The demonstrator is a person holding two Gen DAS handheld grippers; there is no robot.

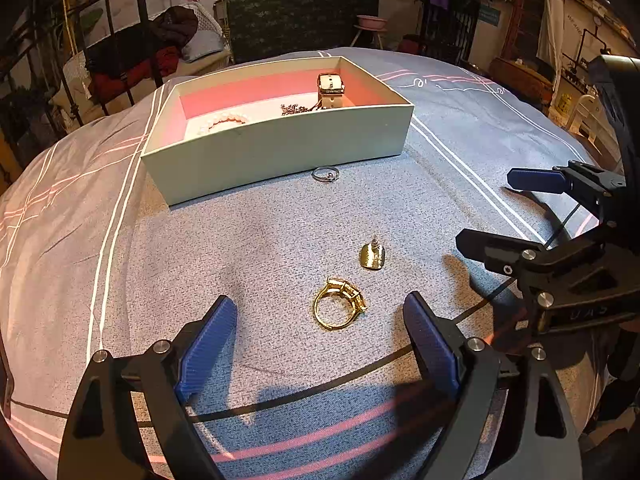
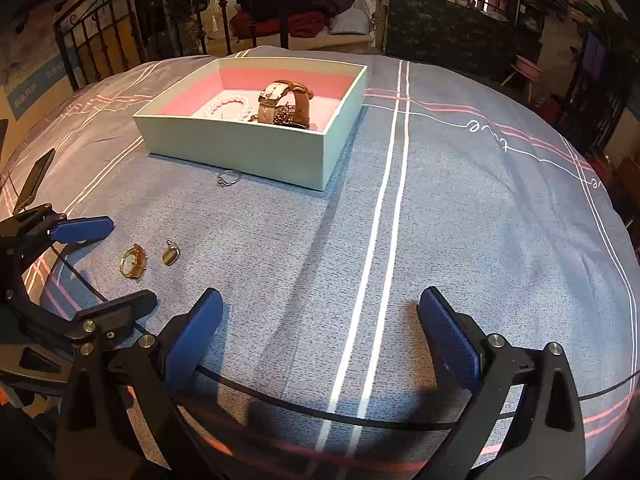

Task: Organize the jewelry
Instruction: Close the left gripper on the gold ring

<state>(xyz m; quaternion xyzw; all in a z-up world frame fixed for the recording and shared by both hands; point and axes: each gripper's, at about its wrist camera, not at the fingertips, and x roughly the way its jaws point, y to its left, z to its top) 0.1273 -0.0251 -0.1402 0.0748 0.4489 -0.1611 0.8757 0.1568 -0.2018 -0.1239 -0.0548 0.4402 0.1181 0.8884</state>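
Observation:
A gold ring [image 1: 339,305] lies on the blue-grey cloth between my left gripper's open blue fingers; the left gripper [image 1: 320,336] is empty, and it also shows in the right wrist view [image 2: 108,264]. A gold earring [image 1: 373,256] lies just beyond the ring. A thin silver ring [image 1: 325,174] rests by the front wall of the pale box [image 1: 276,148]. The box holds a pearl bracelet [image 1: 224,122], a brown watch [image 2: 284,100] and a chain [image 1: 294,110]. My right gripper [image 2: 320,328] is open and empty over bare cloth, to the right of the jewelry.
The cloth [image 2: 440,220] with white and pink stripes covers a round table. A black cable [image 2: 320,412] crosses the near cloth. Beyond the table stand a metal railing [image 2: 120,40], piled clothes [image 2: 296,8] and shelves [image 1: 452,8].

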